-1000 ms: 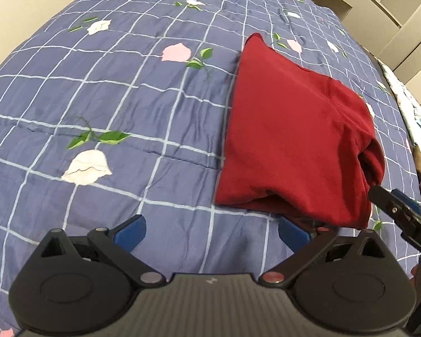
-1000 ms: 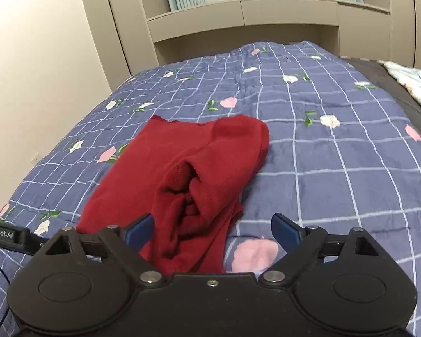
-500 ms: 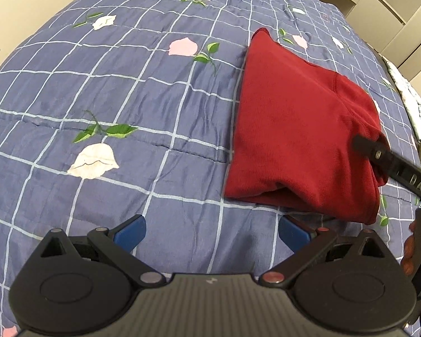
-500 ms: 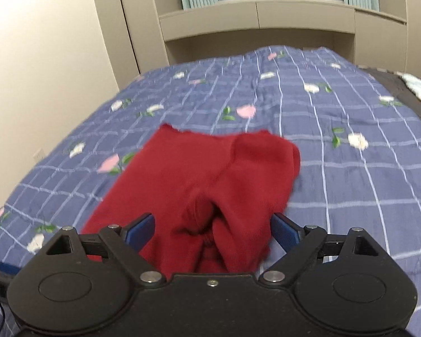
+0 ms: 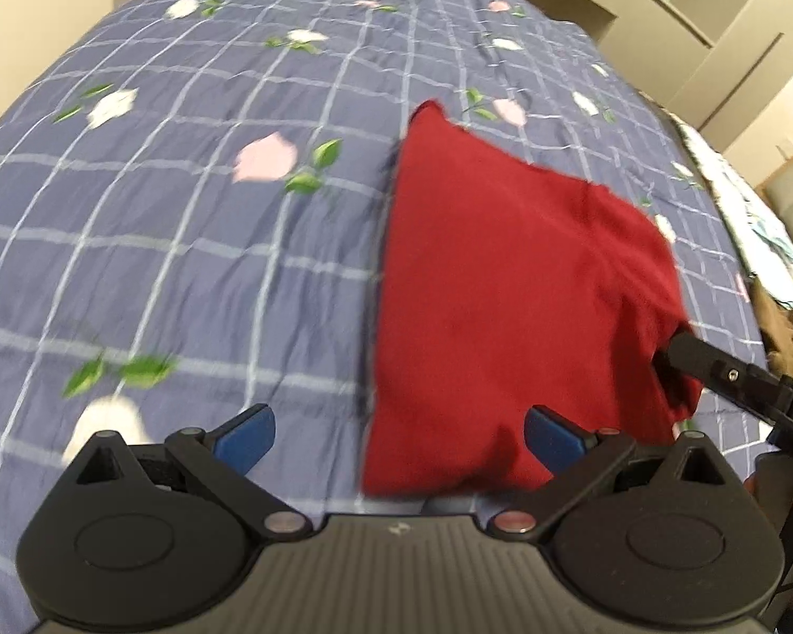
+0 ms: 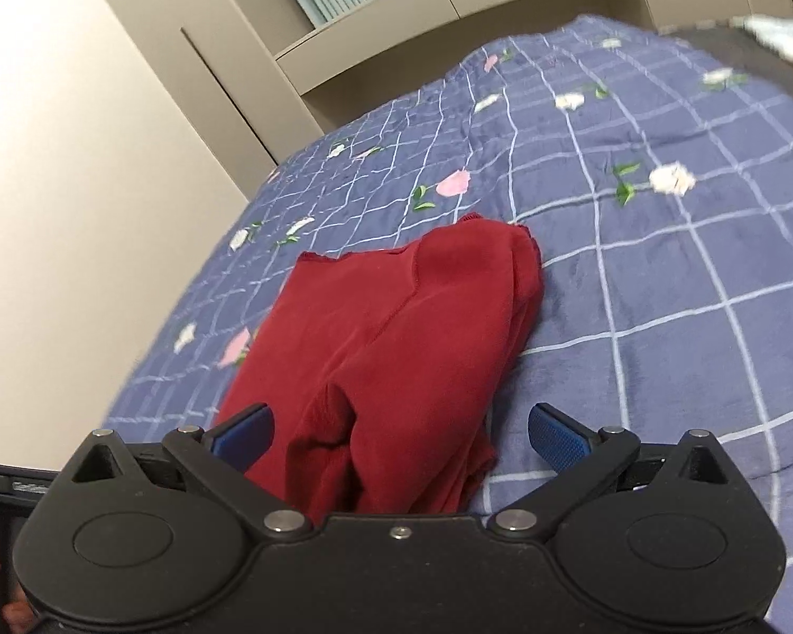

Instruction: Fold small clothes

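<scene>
Red garment (image 6: 396, 338) folded on floral bedspread (image 5: 185, 243), wardrobe (image 6: 195, 68) upper left — right gripper (image 6: 399, 430) jaws just widened, garment edge between them ungripped, left gripper (image 5: 396, 430) jaws wide, empty, shifted nearer garment.

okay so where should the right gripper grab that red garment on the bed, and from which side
Probably the bunched, layered end of the red garment, nearest the right gripper. Its open jaws, which have just been opening, already straddle those thick folds, so coming in low from that near end over the blue bedspread should catch every layer.

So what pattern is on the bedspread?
Blue quilted bedspread: pale grid with pink and white flowers; left wrist view.
</scene>
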`<action>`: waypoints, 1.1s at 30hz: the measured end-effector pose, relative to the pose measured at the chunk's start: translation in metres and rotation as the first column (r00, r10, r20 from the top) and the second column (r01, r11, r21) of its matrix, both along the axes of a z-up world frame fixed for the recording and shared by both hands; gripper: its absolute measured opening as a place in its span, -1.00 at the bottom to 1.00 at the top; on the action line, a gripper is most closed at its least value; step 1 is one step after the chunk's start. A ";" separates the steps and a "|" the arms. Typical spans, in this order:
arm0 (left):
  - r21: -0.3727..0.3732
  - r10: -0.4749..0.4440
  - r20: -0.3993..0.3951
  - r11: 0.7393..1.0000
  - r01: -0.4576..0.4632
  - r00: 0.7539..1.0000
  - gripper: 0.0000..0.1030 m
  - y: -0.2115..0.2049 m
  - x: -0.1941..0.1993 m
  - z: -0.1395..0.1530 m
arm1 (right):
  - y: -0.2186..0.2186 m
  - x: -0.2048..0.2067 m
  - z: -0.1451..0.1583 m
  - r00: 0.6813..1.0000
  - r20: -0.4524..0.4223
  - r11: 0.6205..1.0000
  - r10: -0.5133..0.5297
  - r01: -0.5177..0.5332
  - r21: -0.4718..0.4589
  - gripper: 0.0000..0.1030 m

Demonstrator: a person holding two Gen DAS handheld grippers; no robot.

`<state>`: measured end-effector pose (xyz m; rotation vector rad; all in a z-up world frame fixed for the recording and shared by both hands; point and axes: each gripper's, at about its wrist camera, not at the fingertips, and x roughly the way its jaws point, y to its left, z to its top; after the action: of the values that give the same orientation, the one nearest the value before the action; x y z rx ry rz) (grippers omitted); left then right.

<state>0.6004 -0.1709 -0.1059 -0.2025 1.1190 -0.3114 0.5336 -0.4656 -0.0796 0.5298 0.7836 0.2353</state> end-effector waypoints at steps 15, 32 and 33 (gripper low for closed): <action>-0.059 -0.093 -0.004 0.994 0.093 0.996 0.99 -0.023 0.068 -0.028 | -0.001 0.040 -0.033 0.995 -0.078 0.985 0.057 -0.044 0.164 0.99; -0.164 -0.112 -0.074 0.982 0.099 0.991 0.25 -0.016 0.077 -0.032 | -0.006 0.034 -0.033 0.994 -0.110 0.985 -0.007 0.026 0.173 0.24; -0.154 -0.106 -0.075 0.984 0.094 0.992 0.18 -0.017 0.076 -0.030 | -0.004 0.034 -0.032 0.994 -0.107 0.987 -0.011 0.028 0.161 0.21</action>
<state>0.6762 -0.1879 -0.1359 -0.2953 1.1904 -0.4814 0.5680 -0.4697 -0.1116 0.7084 0.8667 0.2561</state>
